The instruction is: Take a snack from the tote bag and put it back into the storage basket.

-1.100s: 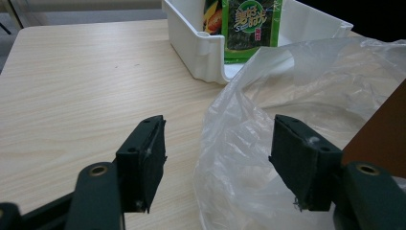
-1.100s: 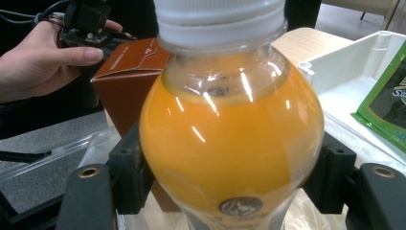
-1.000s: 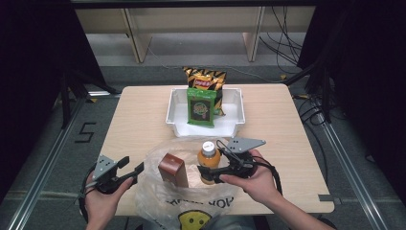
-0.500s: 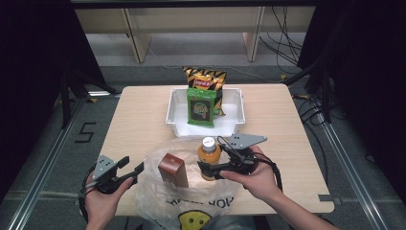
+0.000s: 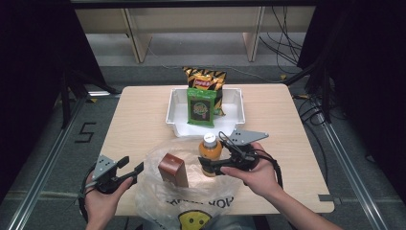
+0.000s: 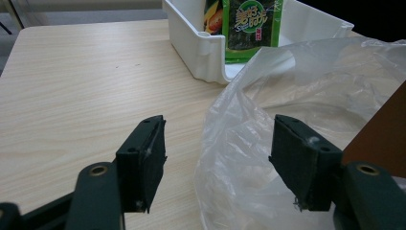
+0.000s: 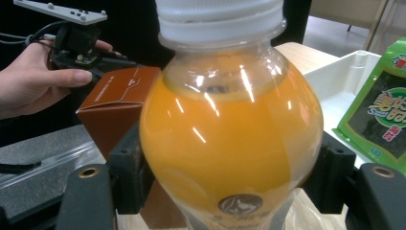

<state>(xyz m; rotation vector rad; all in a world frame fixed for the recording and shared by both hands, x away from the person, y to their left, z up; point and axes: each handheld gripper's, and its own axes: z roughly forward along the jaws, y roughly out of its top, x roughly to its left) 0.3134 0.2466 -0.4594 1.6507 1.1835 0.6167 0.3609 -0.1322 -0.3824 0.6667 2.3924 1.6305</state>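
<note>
While the orange juice bottle [image 5: 209,149] stands upright at the far edge of the clear plastic bag [image 5: 191,191], the right gripper [image 5: 213,167] clamps it low on its body — in the right gripper view the two black jaws press against either side of the bottle [image 7: 230,129], below its white cap [image 7: 220,19]. The bottle sits just in front of the white bin [image 5: 178,108], near the table's middle. Just to its left, inside the bag's mouth, stands a brown carton [image 5: 173,169], upright and apart from the bottle. The left gripper [image 5: 131,168] rests at the bag's left rim with its jaws spread wide and holding nothing; in the left gripper view the bag's crumpled film [image 6: 249,143] lies between and past the jaws. The bin holds a green snack packet [image 5: 201,106] leaning upright; behind it a yellow-and-black chip bag [image 5: 205,77] rises at the bin's far wall. All stand on the light wooden table [image 5: 139,120].
</note>
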